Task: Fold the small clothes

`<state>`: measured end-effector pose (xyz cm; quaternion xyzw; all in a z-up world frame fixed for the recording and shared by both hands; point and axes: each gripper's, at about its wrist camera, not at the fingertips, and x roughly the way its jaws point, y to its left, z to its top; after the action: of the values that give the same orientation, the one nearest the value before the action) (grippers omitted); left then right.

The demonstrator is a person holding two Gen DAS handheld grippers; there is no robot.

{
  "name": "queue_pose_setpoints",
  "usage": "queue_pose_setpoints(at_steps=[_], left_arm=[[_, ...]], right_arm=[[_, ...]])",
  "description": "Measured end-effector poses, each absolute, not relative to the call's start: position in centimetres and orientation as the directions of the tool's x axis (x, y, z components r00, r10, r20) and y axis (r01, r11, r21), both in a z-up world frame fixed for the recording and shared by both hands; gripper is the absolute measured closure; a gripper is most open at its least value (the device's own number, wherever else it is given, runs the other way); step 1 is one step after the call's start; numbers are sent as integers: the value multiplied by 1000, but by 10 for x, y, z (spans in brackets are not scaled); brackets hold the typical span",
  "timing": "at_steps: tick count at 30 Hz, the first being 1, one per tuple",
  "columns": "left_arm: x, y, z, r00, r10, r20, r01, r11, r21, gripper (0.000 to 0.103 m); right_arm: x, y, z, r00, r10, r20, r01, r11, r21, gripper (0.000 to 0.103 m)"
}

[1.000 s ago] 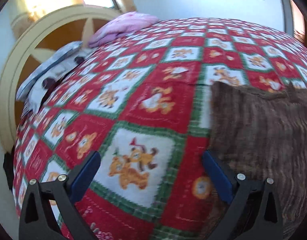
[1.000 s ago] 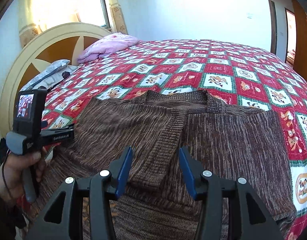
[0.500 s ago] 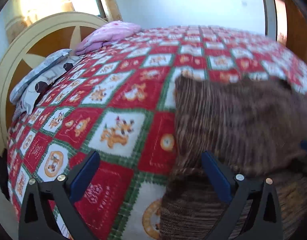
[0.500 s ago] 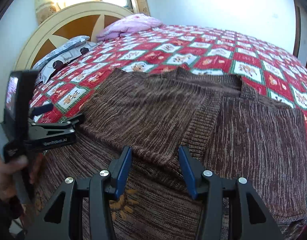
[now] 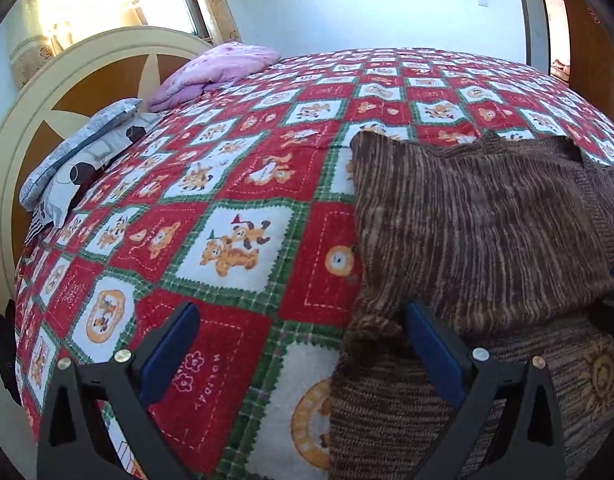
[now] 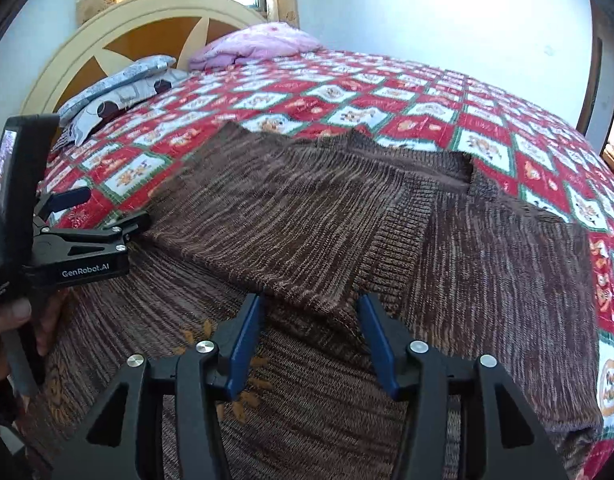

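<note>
Brown sweater (image 6: 387,240) on bed (image 5: 267,184) — sleeve folded across its body, rest unfolded. Your right gripper (image 6: 309,344) just widening, released over sleeve cuff; left gripper (image 5: 299,360) released at sweater's edge.

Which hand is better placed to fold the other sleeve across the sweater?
Probably right: the right claw hangs open over the sweater, nearer its unfolded side. The left claw sits open at the already folded edge.
</note>
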<state>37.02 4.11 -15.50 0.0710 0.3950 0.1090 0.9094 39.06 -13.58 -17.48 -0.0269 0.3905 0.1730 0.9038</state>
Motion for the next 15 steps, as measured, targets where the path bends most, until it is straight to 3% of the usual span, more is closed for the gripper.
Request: queue_pose_setpoints(at_steps=[4,15], left_arm=[[362,42,-152,673,234,-701,-139,972,190,0],[338,30,-147,685,195,-702,-100,980,174,0]], right_arm=[[381,-146,-174,650,283,-705,-284,951,120,34],[360,-163,-176,646,292,-705,-253,954,163,34]])
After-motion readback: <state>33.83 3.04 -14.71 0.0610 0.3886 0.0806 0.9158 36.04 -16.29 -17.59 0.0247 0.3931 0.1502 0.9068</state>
